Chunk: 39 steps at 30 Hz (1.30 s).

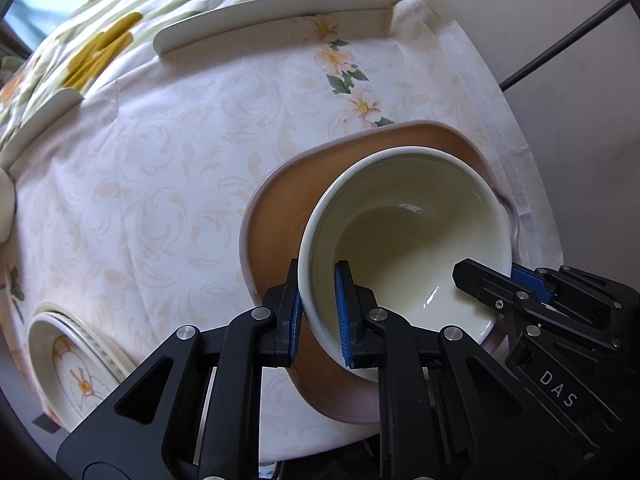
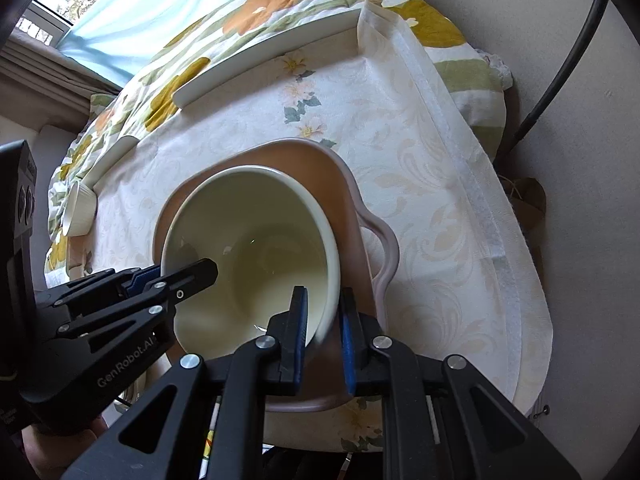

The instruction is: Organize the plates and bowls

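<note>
Jaws of both grippers, marked "DAS" [image 1: 504,288] and "GenRobot.AI" [image 2: 188,276], clamp bowl [image 1: 404,216] rim.

Two markings can be read, both printed in pale letters on black gripper bodies. The right gripper [image 1: 516,284] carries "DAS" along its arm; the left gripper [image 2: 168,276] carries "GenRobot.AI" on its side — seen from the other's camera.

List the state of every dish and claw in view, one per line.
Cream bowl: empty, over the pink dish, rim pinched on two sides.
Pink dish: on the tablecloth under the bowl.
Left claw: shut on the bowl's rim.
Right claw: shut on the bowl's rim.
Flowered plates: stacked at the table edge.
</note>
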Each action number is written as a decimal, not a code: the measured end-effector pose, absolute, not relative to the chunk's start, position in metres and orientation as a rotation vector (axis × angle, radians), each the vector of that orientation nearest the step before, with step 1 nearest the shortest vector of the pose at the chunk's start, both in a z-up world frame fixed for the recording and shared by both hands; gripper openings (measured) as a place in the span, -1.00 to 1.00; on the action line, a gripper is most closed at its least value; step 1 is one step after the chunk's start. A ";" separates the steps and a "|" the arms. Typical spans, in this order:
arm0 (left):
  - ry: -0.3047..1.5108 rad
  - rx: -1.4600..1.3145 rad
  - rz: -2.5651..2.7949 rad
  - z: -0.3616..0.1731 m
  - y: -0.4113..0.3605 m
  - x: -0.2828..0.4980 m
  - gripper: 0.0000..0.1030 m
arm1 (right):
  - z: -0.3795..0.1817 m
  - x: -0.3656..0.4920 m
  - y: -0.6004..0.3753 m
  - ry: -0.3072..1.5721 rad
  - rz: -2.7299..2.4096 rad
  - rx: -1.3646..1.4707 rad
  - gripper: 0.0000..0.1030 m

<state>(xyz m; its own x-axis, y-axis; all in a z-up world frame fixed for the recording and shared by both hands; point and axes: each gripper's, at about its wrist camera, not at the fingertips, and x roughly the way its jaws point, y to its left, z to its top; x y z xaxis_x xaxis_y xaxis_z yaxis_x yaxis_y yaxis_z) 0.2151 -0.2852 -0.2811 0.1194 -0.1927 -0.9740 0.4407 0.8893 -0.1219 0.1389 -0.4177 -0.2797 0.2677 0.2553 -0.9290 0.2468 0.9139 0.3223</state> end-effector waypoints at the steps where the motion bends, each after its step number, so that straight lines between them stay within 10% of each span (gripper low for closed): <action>1: 1.375 0.222 -0.468 -0.282 -0.286 0.216 -0.75 | -0.281 0.139 -0.418 1.317 0.004 0.449 -0.73; 32: 1.236 0.248 -0.430 -0.224 -0.286 0.191 -0.71 | -0.230 0.113 -0.413 1.205 0.110 0.300 -0.72; 34: 1.206 0.220 -0.419 -0.211 -0.280 0.186 -0.37 | -0.221 0.108 -0.409 1.178 0.150 0.257 -0.72; 36: 1.149 0.195 -0.388 -0.196 -0.272 0.181 0.75 | -0.212 0.102 -0.406 1.141 0.182 0.199 -0.73; 39: 1.055 0.158 -0.338 -0.172 -0.253 0.173 0.86 | -0.202 0.096 -0.400 1.104 0.219 0.137 -0.69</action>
<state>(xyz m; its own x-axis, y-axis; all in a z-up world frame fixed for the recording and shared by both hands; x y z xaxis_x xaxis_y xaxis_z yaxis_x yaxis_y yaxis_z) 0.1727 -0.2527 -0.1717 0.4478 -0.1969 -0.8722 0.3473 0.9372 -0.0333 0.0958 -0.4000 -0.2019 0.4314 0.2433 -0.8687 -0.1073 0.9699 0.2184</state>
